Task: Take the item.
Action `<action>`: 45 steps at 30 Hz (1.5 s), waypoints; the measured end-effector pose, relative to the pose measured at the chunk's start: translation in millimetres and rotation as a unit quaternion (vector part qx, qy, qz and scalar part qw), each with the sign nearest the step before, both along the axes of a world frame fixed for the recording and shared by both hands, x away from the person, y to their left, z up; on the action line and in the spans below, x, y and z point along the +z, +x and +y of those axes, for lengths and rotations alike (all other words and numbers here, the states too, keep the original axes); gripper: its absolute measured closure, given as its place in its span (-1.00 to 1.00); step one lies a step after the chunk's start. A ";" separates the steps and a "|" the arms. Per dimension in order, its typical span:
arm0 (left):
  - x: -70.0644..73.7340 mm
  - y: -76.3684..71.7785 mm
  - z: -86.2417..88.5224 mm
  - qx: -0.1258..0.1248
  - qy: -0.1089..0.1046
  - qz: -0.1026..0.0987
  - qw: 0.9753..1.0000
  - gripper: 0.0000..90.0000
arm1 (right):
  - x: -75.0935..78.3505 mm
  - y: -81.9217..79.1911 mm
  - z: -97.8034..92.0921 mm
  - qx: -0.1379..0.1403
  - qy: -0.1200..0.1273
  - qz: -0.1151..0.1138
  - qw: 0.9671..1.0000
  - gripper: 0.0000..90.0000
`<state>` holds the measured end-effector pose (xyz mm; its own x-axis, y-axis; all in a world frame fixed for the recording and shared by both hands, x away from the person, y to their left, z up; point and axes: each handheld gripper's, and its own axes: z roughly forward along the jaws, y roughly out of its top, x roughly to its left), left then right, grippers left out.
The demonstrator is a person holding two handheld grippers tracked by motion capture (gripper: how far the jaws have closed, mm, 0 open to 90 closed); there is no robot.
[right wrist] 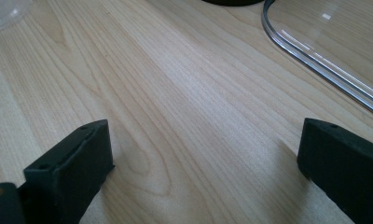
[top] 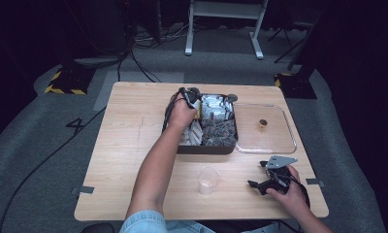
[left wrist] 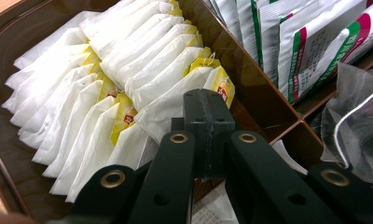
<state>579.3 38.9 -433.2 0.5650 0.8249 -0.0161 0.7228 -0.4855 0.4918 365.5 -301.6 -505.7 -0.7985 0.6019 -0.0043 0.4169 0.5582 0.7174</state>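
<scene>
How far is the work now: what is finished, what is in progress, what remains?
Done: the clear lid lies off beside the compartment box. In hand: the left gripper, jaws shut, is over the white tea bags; whether it pinches one, I cannot tell. Left: the plastic cup looks empty; the right gripper rests open.

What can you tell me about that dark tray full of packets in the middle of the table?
The dark brown rectangular plastic tray sits flat mid-table, split by thin walls into compartments. One holds a fanned row of white paper tea bags with yellow tags; another holds upright white sachets with green and pink print. The left gripper, fingers together, reaches in. A clear plastic lid lies against its right side.
</scene>
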 end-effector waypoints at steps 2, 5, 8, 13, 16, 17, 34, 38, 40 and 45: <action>2.2 0.1 1.0 -0.001 -0.003 -0.004 1.000 1.00 | 0.0 0.0 0.0 0.000 0.000 0.000 1.000 -0.93; 8.6 -0.1 4.1 0.002 -0.011 -0.015 1.000 1.00 | 0.0 0.0 0.0 0.000 0.000 0.000 1.000 -0.93; 16.0 -0.4 6.7 0.003 -0.017 -0.022 1.000 1.00 | 0.0 -0.1 0.1 -0.001 0.001 0.000 1.000 -0.93; 29.2 -3.5 9.3 -0.002 -0.031 -0.036 0.999 1.00 | 0.0 0.0 0.1 -0.001 0.001 0.000 1.000 -0.93; 37.4 -6.8 10.4 -0.004 -0.045 -0.046 0.998 1.00 | 0.0 0.2 0.1 0.000 0.001 0.000 1.000 -0.93; 40.3 -7.9 11.2 -0.006 -0.047 -0.050 0.998 1.00 | 0.0 0.2 0.1 0.000 0.001 0.000 1.000 -0.93; 84.9 -44.1 21.2 -0.051 -0.117 -0.104 0.986 1.00 | 0.0 1.0 -0.1 0.005 0.000 0.001 1.000 -0.93; 95.2 -58.0 20.7 -0.070 -0.134 -0.115 0.982 1.00 | 0.0 1.0 -0.1 0.005 0.000 0.001 1.000 -0.93; 99.0 -65.3 19.5 -0.079 -0.141 -0.120 0.980 1.00 | 0.0 1.0 -0.1 0.005 0.000 0.001 1.000 -0.93; 107.8 -89.3 13.9 -0.115 -0.158 -0.129 0.972 1.00 | 0.1 1.2 0.0 0.006 0.000 0.000 1.000 -0.93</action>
<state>490.0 52.8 -325.4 0.7525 0.6534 -0.0822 0.4466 -0.4146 0.7929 366.7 -301.6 -505.6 -0.8056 0.5924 -0.0042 0.4102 0.5629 0.7175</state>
